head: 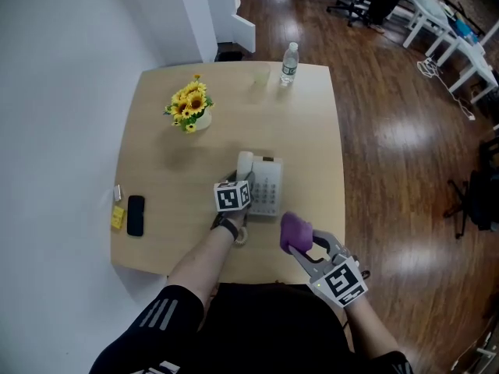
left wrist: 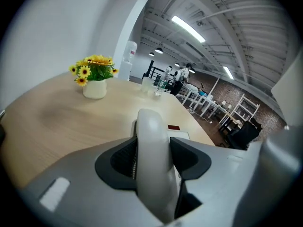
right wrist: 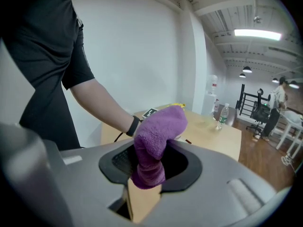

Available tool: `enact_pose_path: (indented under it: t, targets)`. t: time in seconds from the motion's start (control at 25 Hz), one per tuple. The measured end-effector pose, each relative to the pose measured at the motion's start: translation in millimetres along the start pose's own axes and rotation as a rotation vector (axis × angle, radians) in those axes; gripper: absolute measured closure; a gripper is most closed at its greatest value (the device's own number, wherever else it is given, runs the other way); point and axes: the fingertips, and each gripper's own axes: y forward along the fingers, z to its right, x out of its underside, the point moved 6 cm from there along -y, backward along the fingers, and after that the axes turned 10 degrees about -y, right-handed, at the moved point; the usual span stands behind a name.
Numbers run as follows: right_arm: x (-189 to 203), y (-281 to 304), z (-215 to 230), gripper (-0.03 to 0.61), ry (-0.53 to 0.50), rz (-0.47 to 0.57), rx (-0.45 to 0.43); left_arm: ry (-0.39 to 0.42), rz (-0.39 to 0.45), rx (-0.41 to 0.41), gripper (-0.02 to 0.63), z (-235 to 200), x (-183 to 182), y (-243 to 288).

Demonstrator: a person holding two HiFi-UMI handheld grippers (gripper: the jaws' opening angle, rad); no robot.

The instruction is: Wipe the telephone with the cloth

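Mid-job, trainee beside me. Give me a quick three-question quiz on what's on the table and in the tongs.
1. True or false: the right tongs are shut on the purple cloth.
2. The left tongs grip: A) a mug, B) the telephone handset, C) a stapler.
3. Fill in: the flowers beyond the telephone are ___.
Key: 1 true; 2 B; 3 yellow.
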Motion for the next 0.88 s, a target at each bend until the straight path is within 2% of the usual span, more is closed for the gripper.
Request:
enact_pose_path:
  t: [0.56,0.88]
  targets:
    - [-8.3,11.6,-3.4,0.448,-0.008,0.018,-0.024,0.022,-0.026,-0.042,0.405,-4.3,14.4,0.3]
    - [-9.0,15.9,-10.0,0.448,-0.006,-0.002,-0.026,0.027,-0.059,-0.025,0.404,0.5,16.6,10.8]
